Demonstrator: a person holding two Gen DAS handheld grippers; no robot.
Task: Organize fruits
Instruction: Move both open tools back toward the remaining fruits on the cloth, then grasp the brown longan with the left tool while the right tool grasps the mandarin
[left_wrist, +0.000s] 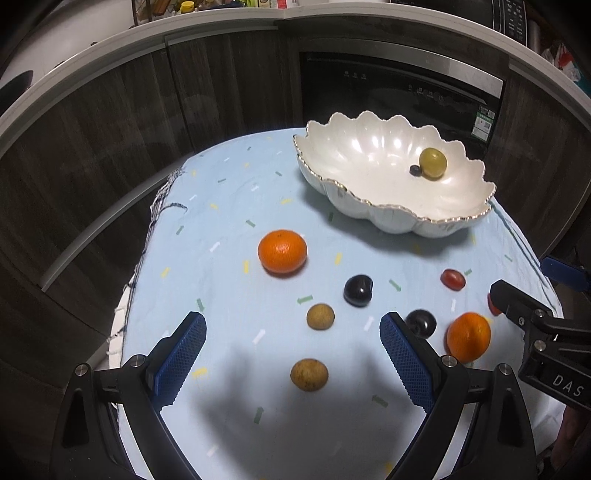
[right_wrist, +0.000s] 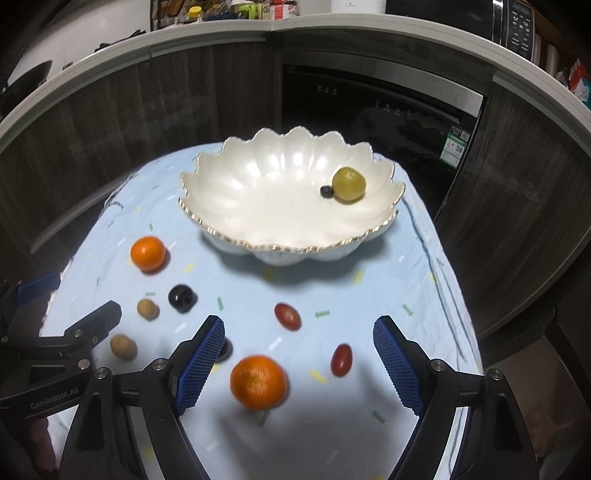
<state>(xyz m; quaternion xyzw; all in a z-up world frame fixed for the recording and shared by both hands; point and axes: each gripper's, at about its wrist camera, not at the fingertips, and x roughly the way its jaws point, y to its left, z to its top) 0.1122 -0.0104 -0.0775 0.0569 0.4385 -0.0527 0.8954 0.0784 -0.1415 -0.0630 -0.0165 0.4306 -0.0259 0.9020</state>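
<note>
A white scalloped bowl (left_wrist: 354, 177) (right_wrist: 258, 199) holds a green grape (left_wrist: 433, 163) (right_wrist: 348, 184) and a blueberry (left_wrist: 415, 170) (right_wrist: 326, 191). On the blue cloth lie two oranges (left_wrist: 282, 252) (left_wrist: 468, 336), two dark cherries (left_wrist: 357, 290) (left_wrist: 421, 323), two brown longans (left_wrist: 320, 316) (left_wrist: 309, 374) and red grape tomatoes (left_wrist: 453, 279) (right_wrist: 341, 359). My left gripper (left_wrist: 293, 354) is open above the near longan. My right gripper (right_wrist: 299, 358) is open above the near orange (right_wrist: 258, 381), with a tomato (right_wrist: 287, 316) beyond it.
The cloth-covered table (left_wrist: 229, 199) is small and drops off on all sides. Dark cabinets and a dishwasher (left_wrist: 399, 92) stand behind it. The right gripper's body (left_wrist: 543, 339) shows at the right edge of the left wrist view.
</note>
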